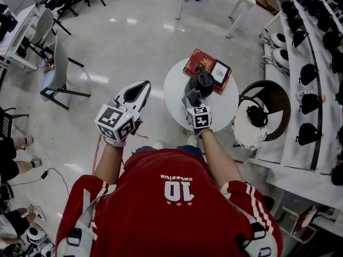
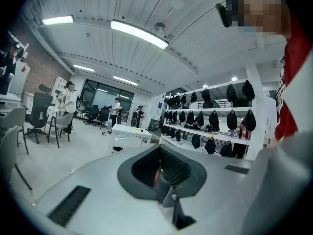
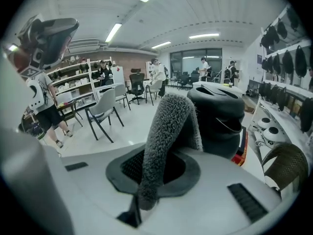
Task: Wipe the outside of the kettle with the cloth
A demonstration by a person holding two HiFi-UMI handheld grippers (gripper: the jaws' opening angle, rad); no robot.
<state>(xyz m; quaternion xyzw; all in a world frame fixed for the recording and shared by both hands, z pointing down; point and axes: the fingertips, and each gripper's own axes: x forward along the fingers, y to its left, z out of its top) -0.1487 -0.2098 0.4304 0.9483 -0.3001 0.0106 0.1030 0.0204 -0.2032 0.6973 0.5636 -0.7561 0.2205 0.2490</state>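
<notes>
Head view: the right forearm reaches straight ahead, the right gripper [image 1: 192, 98] clamped on the grey cloth [image 3: 166, 131], which lies against the near side of the black kettle [image 1: 203, 82] on the round white table [image 1: 174, 90]. Out left, the left gripper [image 1: 142, 87] is angled forward over the floor, jaws together, nothing between them.

Only thing I can actually read is the big white 10 on the back of the person's red shirt [image 1: 177, 197], with three little stars next to it. There's a line of white lettering beside the number, but it's too small to make out. The red book [image 1: 197, 61] on the tabletop [image 1: 176, 90] has gold print and the dark card [image 1: 221, 72] on it has a pale label, both unreadable, and the left marker cube [image 1: 115, 123] and right marker cube [image 1: 199, 118] just carry black-and-white square code patterns.
</notes>
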